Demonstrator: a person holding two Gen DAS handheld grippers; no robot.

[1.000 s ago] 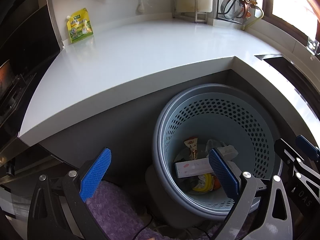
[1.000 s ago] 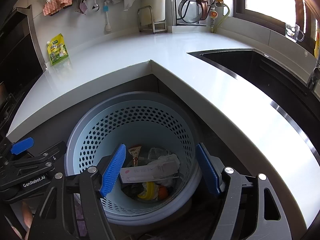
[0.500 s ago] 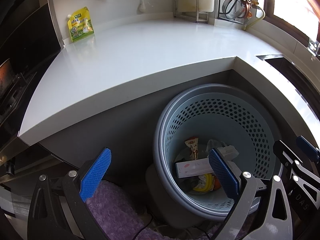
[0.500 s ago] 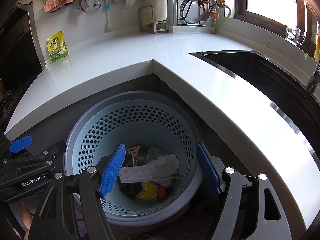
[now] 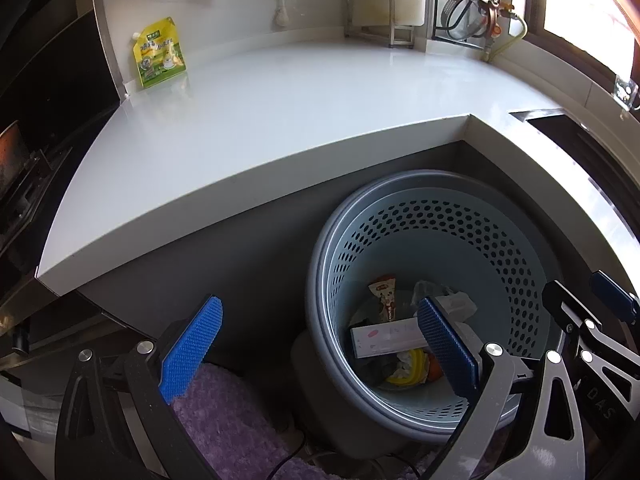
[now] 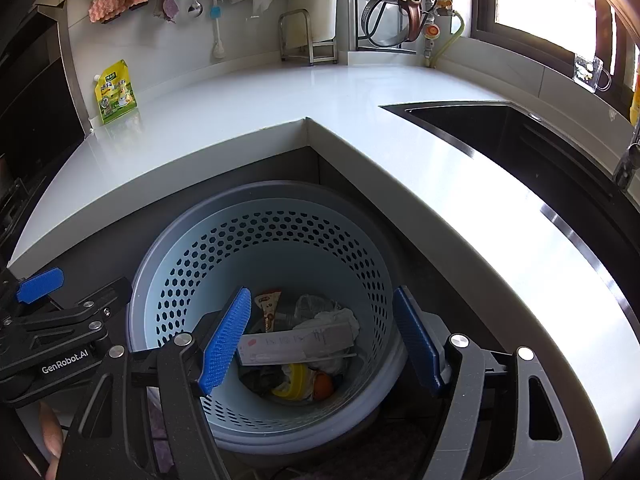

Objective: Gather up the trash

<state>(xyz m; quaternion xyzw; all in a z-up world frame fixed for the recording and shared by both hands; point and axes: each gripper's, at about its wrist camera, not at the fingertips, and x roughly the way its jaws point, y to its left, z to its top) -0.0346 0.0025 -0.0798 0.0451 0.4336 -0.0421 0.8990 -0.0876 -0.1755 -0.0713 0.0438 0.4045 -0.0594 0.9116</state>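
Note:
A pale blue perforated trash basket (image 5: pixel 500 240) (image 6: pixel 192 280) stands on the floor in the inner corner of the white counter. At its bottom lies trash: a long white carton (image 5: pixel 384 338) (image 6: pixel 296 346), a snack wrapper (image 5: pixel 386 296) (image 6: pixel 269 308), crumpled tissue (image 6: pixel 332 318) and a yellow piece (image 6: pixel 294 384). My left gripper (image 5: pixel 320 352) hangs open over the basket's left rim, nothing between its blue pads. My right gripper (image 6: pixel 320 344) is open above the basket's mouth, also bare. Each gripper shows at the edge of the other's view.
The white L-shaped counter (image 5: pixel 300 112) (image 6: pixel 420 168) wraps around the basket. A yellow-green pouch (image 5: pixel 158 54) (image 6: pixel 115 92) leans on the back wall. A dark sink (image 6: pixel 520 144) lies at the right. A purple rug (image 5: pixel 224 420) covers the floor at the left.

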